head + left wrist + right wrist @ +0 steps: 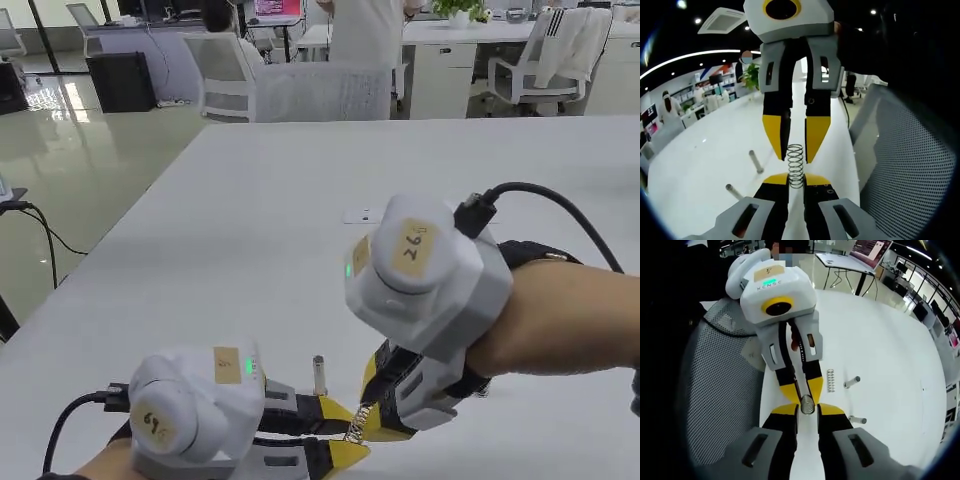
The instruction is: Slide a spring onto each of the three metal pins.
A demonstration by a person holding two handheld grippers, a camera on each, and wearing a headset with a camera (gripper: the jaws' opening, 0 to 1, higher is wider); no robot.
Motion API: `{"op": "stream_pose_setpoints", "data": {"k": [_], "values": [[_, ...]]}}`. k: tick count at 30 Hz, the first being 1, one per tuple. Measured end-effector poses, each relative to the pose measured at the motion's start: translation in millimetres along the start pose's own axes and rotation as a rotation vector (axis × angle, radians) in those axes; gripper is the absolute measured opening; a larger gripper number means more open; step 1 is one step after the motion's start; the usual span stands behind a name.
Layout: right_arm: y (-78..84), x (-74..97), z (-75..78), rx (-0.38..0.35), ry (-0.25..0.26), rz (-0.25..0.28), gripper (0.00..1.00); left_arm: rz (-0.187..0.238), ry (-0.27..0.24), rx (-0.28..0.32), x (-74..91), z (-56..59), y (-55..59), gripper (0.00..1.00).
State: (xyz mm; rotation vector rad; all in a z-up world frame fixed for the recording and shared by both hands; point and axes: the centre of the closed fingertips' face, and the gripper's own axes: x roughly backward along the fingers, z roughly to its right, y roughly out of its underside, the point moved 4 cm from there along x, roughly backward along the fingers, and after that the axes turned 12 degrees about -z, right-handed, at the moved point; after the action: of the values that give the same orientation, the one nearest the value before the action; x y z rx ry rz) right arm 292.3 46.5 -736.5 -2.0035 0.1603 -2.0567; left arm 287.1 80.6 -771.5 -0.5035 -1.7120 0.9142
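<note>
Left gripper (796, 178) & right gripper (808, 408) both clamped on one spring (796, 162), opposite ends. Push em together too hard imo n it buckles, pings away.

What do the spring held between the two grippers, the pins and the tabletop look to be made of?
Spring: coiled bare wire, probably steel; thin, grey, with small glints.
Pins: likely metal; smooth silvery cylinders with a dull sheen.
Tabletop: white, smooth, semi-matt, probably laminate; what lies under the surface cannot be told.
</note>
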Motion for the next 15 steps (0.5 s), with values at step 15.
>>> {"op": "stream_pose_setpoints", "data": {"k": [15], "values": [[0.7, -5.2, -1.4, 0.001, -0.019, -0.014, 0.09, 0.030, 0.007, -0.008, 1.2, 1.6, -6.3, 0.02]]}}
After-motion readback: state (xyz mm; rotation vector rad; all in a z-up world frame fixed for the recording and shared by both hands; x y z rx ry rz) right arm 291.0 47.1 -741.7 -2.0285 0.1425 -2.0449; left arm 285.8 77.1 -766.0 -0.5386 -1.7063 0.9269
